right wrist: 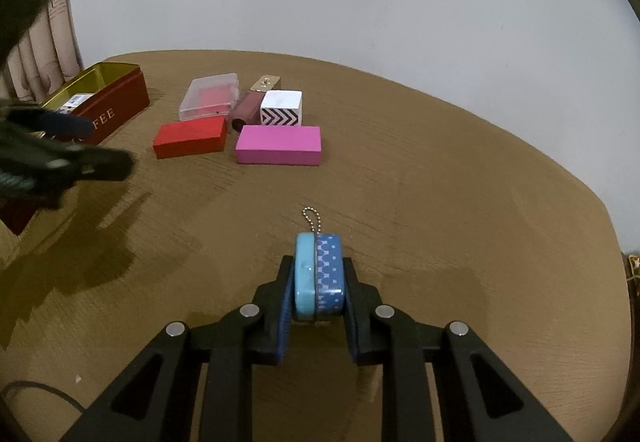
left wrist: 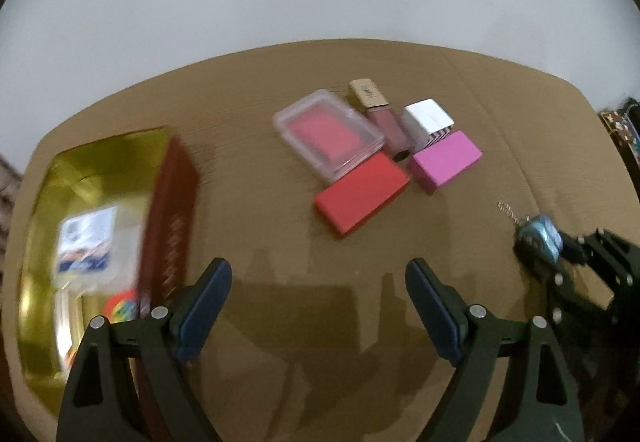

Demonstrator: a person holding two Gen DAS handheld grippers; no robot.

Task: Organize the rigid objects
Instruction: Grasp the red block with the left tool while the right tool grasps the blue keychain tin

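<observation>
Nearest to us, our right gripper (right wrist: 319, 282) pinched a small blue case (right wrist: 319, 276) on edge between its pads, one pad on the plain light-blue face and the other on the patterned darker face. Its ball chain (right wrist: 312, 217) trailed toward twelve o'clock onto the tabletop (right wrist: 440, 201). We judged the flat faces were chosen because they give parallel surfaces to squeeze, and the chain was left free so it would not foul the grip. Whether the case was lifted clear or resting on the tabletop, we could not tell.

Our left gripper (left wrist: 318, 306) hung with its jaws spread wide and nothing between them, just beside the red tin (left wrist: 172, 226) at about nine o'clock. The tin stood open, its gold interior (left wrist: 100, 169) already holding a few small items, blurred too much for us to name. It looked to us like the place where things were being gathered.

Farther out, toward twelve o'clock, the remaining pieces sat bunched together. A red block (left wrist: 362, 193) lay closest, a pink block (left wrist: 446, 161) at its two o'clock. Behind them were a clear plastic box (left wrist: 330, 133) with something red inside, a mauve lip-gloss tube (left wrist: 384, 121) with a gold cap lying between box and cube, and a white cube (left wrist: 428, 119) with black chevrons on its side. Several appeared to touch.

We judged the blue case was bound for the tin, well apart from it at ten o'clock in the right wrist view.
</observation>
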